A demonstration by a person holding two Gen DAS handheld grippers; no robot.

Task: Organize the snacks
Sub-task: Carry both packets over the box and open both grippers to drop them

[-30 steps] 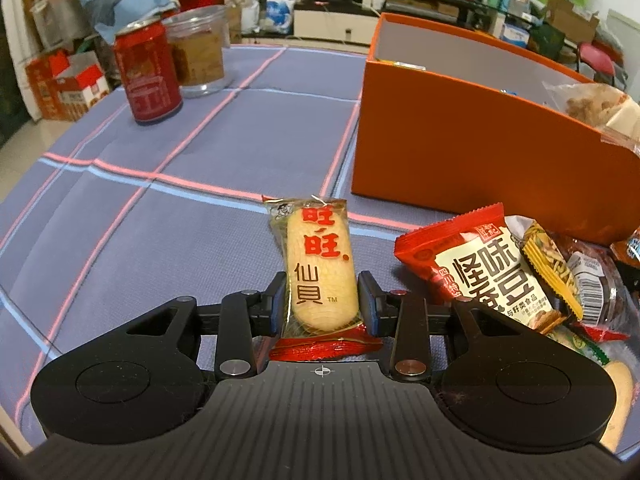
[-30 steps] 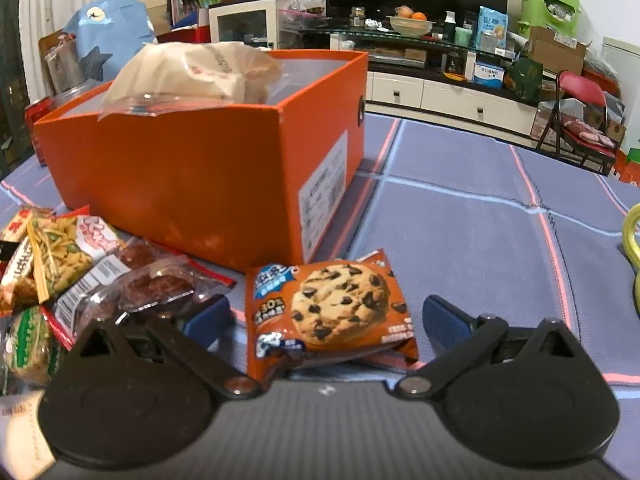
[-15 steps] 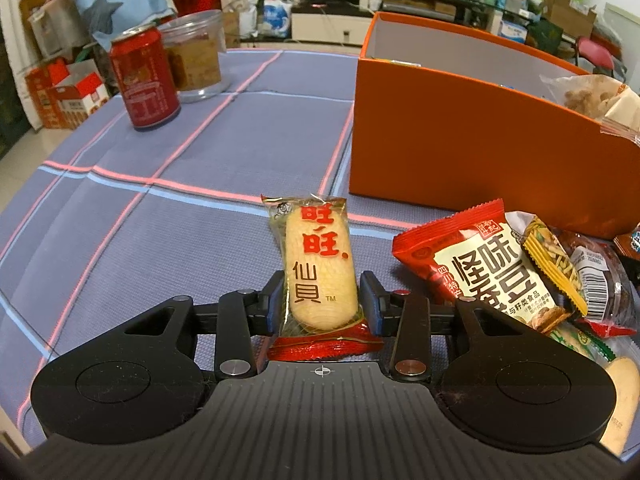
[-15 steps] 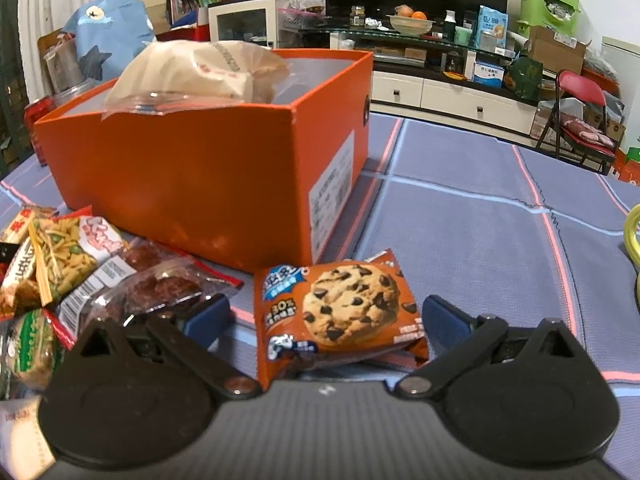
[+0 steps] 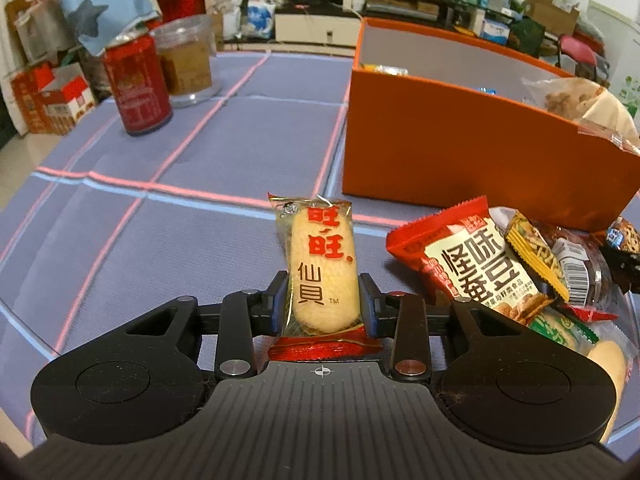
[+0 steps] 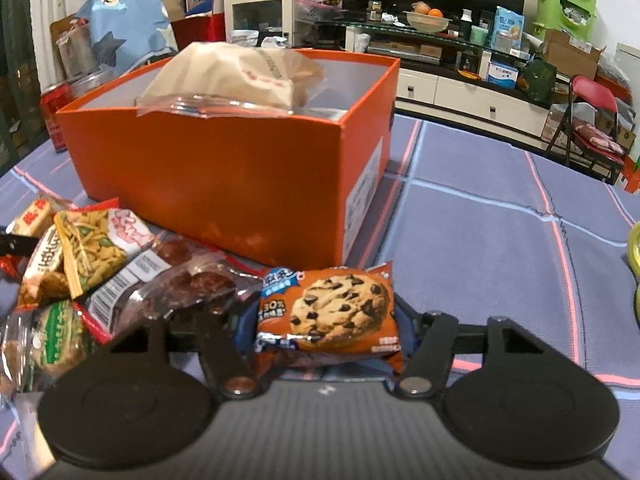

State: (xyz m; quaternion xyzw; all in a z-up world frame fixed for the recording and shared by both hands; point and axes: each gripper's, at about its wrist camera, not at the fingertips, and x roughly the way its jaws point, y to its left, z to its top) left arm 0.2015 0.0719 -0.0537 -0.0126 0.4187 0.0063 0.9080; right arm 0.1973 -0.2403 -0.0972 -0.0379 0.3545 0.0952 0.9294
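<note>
Left wrist view: far left on your desk (image 5: 120, 208) stands a red can (image 5: 138, 86) with a clear jar (image 5: 186, 64) just behind it. In the middle, your left gripper (image 5: 324, 304) has its jaws clamped on the lower part of a rice cracker packet (image 5: 320, 272), which points away from you. To its right lies a heap of snack packets, led by a red bean packet (image 5: 472, 260), and behind them stands the orange box (image 5: 472, 148).

Right wrist view: the snack heap sits at the left, a dark date packet (image 6: 180, 280) nearest the jaws. The orange box (image 6: 240, 176) rises behind, a pale bag (image 6: 236, 76) poking above its rim. Your right gripper (image 6: 324, 320) has just been closing its jaws, and they now press both ends of the cookie packet (image 6: 332, 312), which lies just before the box's corner
</note>
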